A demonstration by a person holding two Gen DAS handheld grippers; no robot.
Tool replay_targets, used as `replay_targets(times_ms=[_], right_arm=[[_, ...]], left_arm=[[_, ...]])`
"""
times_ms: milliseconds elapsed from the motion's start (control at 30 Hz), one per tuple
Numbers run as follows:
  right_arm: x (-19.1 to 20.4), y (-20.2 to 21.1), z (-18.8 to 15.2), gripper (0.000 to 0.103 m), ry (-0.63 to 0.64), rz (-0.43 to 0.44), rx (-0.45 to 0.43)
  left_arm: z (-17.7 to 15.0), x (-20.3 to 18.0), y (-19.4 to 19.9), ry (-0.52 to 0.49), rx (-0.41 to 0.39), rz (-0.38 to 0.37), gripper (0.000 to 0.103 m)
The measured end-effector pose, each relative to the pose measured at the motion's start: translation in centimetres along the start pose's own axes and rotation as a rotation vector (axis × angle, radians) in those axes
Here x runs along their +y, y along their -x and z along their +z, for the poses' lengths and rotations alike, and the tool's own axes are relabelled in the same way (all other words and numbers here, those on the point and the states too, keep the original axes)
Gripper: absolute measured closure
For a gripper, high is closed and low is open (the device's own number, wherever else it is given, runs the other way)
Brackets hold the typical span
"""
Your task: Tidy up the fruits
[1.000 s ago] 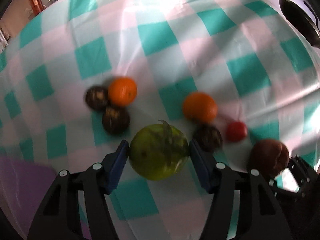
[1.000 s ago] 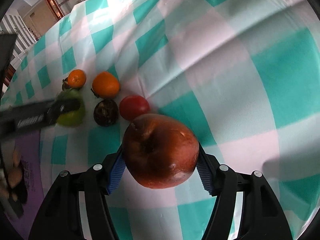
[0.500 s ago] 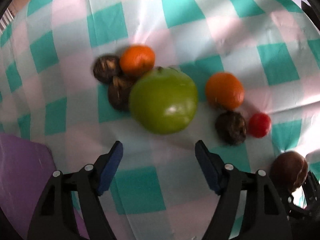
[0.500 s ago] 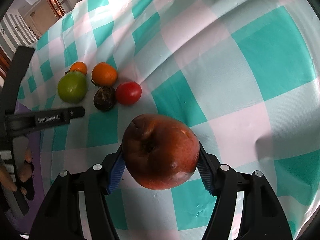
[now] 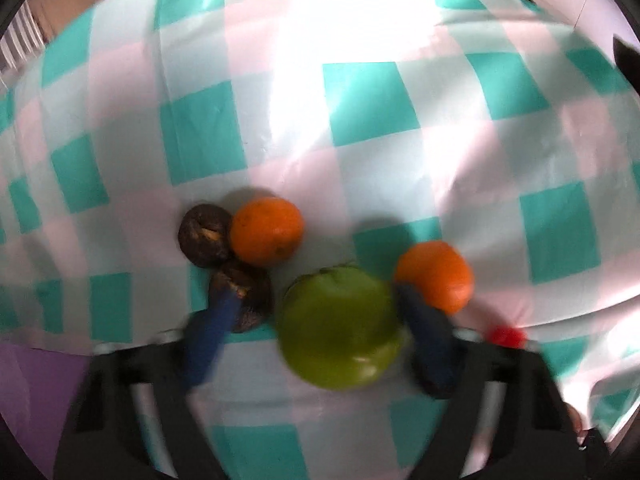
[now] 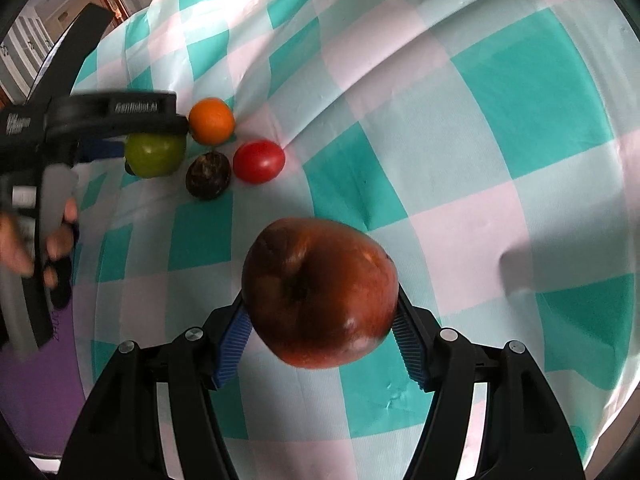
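Observation:
My right gripper [image 6: 320,336] is shut on a dark red apple [image 6: 320,296], held above the checked cloth. My left gripper [image 5: 320,316] is open, its blue pads either side of a green apple [image 5: 340,328] that rests on the cloth; there is a gap on the left side. The left gripper also shows in the right wrist view [image 6: 132,128] over the green apple [image 6: 154,156]. Around it lie two oranges [image 5: 266,230] [image 5: 436,276], two dark brown fruits [image 5: 204,234] [image 5: 244,300] and a red tomato [image 5: 508,336]. The frame is blurred.
The teal, pink and white checked tablecloth [image 6: 460,120] covers the table. A purple mat [image 5: 28,392] lies at the near left edge. A third dark fruit [image 6: 208,176] sits beside the tomato [image 6: 259,161] and an orange [image 6: 211,120] in the right wrist view.
My left gripper let go of the green apple, drew back, then moved forward again around it. My right gripper has drawn away from the fruit group with the red apple.

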State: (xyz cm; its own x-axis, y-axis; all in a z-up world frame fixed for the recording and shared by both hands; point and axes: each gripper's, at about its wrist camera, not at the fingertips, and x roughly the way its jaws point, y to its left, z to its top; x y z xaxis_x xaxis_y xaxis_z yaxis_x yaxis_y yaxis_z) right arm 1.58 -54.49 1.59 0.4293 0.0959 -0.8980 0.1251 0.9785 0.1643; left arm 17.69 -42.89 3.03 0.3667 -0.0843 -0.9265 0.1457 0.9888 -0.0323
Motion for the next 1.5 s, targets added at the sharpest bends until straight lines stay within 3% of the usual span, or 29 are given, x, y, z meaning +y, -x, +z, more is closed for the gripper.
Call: replay_targets(times_ms=[167,300,500,600,733,833,900,933,1033,1133,1200,1233,1333,1433,1467,1500], right_arm=[[0.0,0.4,-0.3,0.04,-0.043,-0.005,0.008],[-0.6,2.0,-1.3,0.041,-0.134,0.054,-0.001],[-0.3,4.3,-3.2,0.041,-0.154,0.106,0.016],[-0.4,5.4,-3.9,0.041,-0.165,0.103,0.02],[0.0,8.1,-4.4,0.041,-0.162,0.076,-0.014],[1.7,10.7,-4.1,0.041,-0.134,0.055,-0.068],[3.2,12.6,-4.0,0.041,-0.128,0.052,-0.104],[3.8,13.1,-3.8,0.041,-0.128,0.054,-0.116],[7.1,15.0,-3.1,0.041,-0.084,0.058,-0.161],[9.1,14.2,-2.5,0.041,-0.081,0.013,-0.131],[8.8,13.7,-3.0,0.041,-0.116,-0.019,-0.124],[8.3,13.8,-3.4,0.041,-0.131,-0.029,-0.127],[4.8,14.1,-5.2,0.041,-0.234,-0.02,-0.12],[1.5,13.6,-7.7,0.041,-0.28,-0.102,-0.076],[0.5,13.4,-8.5,0.041,-0.302,-0.1,-0.062],[-0.5,13.1,-9.4,0.041,-0.32,-0.093,-0.05]], left_arm=[[-2.4,-0.8,1.7,0.011,0.012,-0.03,0.044],[-5.8,-1.4,4.6,0.09,0.021,-0.073,0.044],[-10.2,-5.2,8.0,0.054,0.056,-0.128,0.045],[-12.5,3.6,9.2,0.015,0.066,-0.16,0.046],[-13.3,2.0,12.1,-0.07,0.047,-0.206,0.047],[-13.6,3.1,13.1,-0.113,0.014,-0.266,0.051],[-13.4,3.8,14.4,-0.144,-0.018,-0.291,0.077],[-13.3,4.4,14.9,-0.159,-0.036,-0.306,0.084],[-12.8,6.8,17.9,-0.175,-0.092,-0.338,0.084],[-12.1,8.8,16.8,-0.144,-0.055,-0.329,0.084],[-12.0,9.3,15.5,-0.132,-0.006,-0.333,0.082],[-12.2,9.2,15.2,-0.143,0.014,-0.346,0.074],[-13.9,8.1,15.0,-0.177,0.04,-0.427,0.022],[-17.2,5.6,14.4,-0.262,0.084,-0.463,0.012],[-18.4,4.6,14.0,-0.301,0.095,-0.442,0.002],[-19.8,3.1,13.6,-0.381,0.048,-0.344,0.002]])
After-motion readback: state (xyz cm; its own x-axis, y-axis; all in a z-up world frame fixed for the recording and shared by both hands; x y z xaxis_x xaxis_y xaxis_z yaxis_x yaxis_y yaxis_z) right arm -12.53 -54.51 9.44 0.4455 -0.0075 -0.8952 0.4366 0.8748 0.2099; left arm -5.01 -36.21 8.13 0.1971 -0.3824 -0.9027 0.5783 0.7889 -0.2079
